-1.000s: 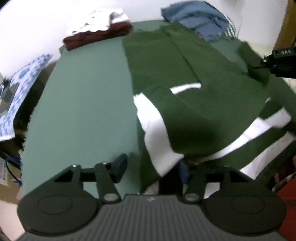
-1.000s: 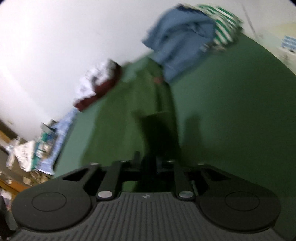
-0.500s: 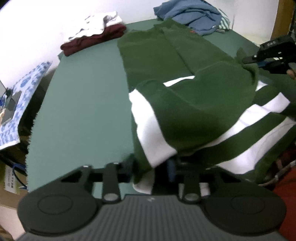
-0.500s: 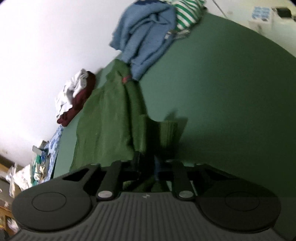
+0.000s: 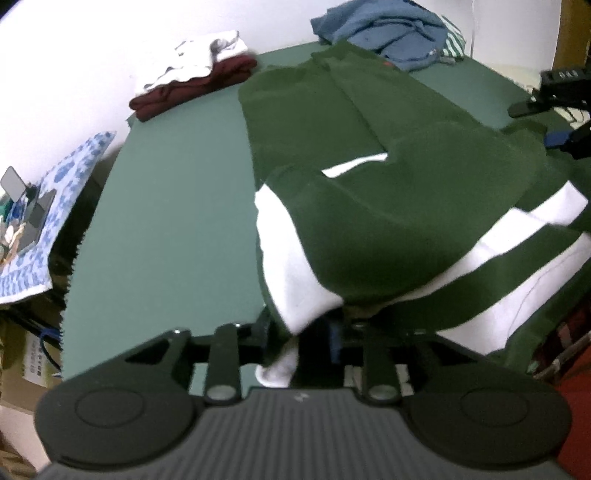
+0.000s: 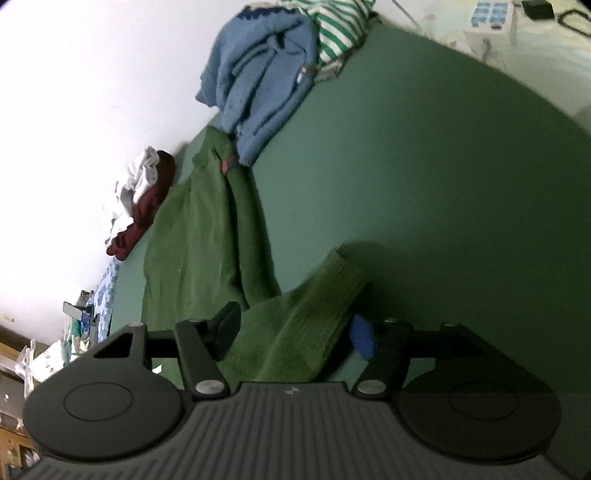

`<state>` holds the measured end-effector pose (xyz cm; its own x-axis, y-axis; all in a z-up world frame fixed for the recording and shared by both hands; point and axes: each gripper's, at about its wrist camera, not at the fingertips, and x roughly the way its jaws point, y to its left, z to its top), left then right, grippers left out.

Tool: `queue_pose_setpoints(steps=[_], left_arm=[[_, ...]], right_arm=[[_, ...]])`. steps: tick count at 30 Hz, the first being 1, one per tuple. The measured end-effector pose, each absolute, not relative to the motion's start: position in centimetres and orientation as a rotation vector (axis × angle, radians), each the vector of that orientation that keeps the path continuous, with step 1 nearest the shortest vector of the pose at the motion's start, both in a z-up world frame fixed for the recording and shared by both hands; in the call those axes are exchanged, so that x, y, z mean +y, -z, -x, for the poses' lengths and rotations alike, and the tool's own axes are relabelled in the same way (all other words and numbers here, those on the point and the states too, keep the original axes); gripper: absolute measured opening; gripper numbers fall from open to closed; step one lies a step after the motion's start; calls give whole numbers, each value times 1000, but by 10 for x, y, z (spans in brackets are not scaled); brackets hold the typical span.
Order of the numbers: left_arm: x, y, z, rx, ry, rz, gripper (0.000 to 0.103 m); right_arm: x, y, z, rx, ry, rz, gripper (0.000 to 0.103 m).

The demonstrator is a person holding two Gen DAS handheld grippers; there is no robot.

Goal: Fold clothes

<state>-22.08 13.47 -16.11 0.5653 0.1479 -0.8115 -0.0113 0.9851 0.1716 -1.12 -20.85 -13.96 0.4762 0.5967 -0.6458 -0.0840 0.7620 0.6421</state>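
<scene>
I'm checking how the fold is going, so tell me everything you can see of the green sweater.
The green sweater is dark green knit with broad white stripes. It lies on the green table, partly folded over itself. Its hem sits in the left claw; a ribbed cuff lies between the opening jaws of the right claw.

I see a flat green-covered counter (image 5: 173,206) carrying a dark green, white-striped sweater (image 5: 388,184); beyond the sweater, a folded maroon-and-white stack (image 5: 199,81) and a crumpled blue heap (image 5: 388,26).

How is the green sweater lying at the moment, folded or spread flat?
Partly folded: the green sweater has its striped lower part doubled over the body.
</scene>
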Motion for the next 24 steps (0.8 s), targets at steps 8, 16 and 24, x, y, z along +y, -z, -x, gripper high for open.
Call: queue_pose_setpoints(steps=[8, 16, 24], left_arm=[[135, 163, 218, 962, -121, -113, 14], [125, 114, 220, 855, -70, -78, 4], [94, 119, 209, 868, 45, -46, 4]], right_arm=[[-206, 153, 5, 1003, -396, -644, 6], [-216, 90, -6, 803, -629, -750, 5], [-262, 26, -20, 569, -680, -862, 5]])
